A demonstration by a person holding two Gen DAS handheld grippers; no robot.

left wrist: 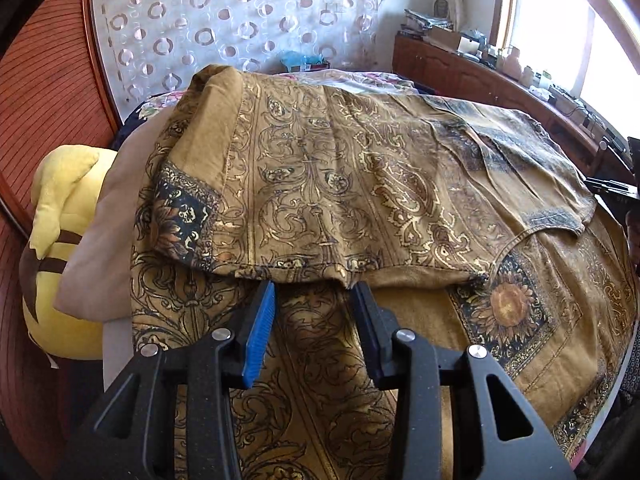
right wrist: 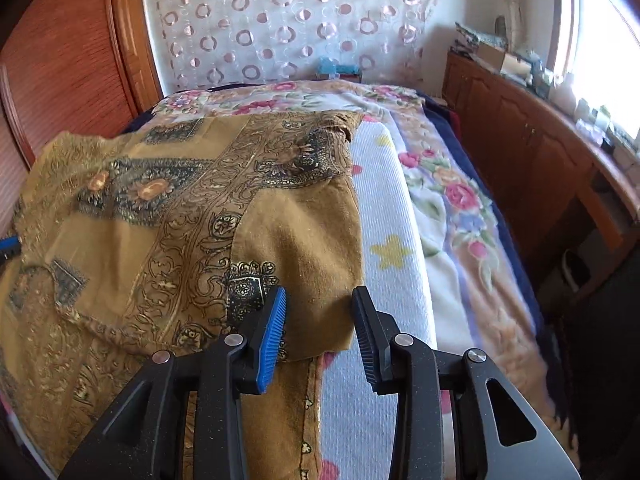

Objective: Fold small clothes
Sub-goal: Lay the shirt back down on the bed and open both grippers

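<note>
A mustard-brown garment with dark ornamental print (left wrist: 320,184) lies spread on the bed, its top part folded over onto the lower part (left wrist: 320,360). My left gripper (left wrist: 314,286) is open, fingertips at the hem of the folded layer, pads apart and gripping nothing. In the right wrist view the same garment (right wrist: 160,220) covers the left half of the bed. My right gripper (right wrist: 320,292) is open over its near right corner; the cloth lies under and between the jaws without being pinched.
A yellow plush toy (left wrist: 60,240) and a grey pillow (left wrist: 116,220) lie left of the garment. To the right are a white star-print cloth (right wrist: 384,240) and a floral blanket (right wrist: 452,200). A cluttered wooden cabinet (right wrist: 520,140) runs along the right, under a window.
</note>
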